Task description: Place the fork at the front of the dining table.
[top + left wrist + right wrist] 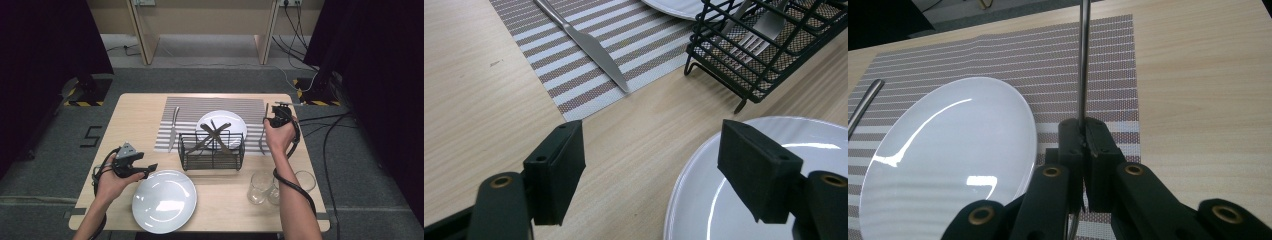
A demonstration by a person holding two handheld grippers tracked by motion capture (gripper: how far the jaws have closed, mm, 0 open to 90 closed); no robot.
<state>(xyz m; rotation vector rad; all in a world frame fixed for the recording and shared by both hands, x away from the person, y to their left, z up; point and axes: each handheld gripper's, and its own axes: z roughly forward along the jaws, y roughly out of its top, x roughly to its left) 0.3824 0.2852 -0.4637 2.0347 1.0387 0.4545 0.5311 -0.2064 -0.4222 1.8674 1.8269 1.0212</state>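
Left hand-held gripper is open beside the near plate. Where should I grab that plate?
Take the near plate by its left rim, coming in low from the left hand-held gripper side. It lies flat, so only the thin raised edge fits between the jaws.

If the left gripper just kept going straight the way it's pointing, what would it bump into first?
Probably the black wire basket. The open left gripper points over bare table, with the near plate's rim under its right side; depth is hard to judge.

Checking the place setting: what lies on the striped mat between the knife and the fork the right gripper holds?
In the high view, the white plate, partly behind the wire basket.
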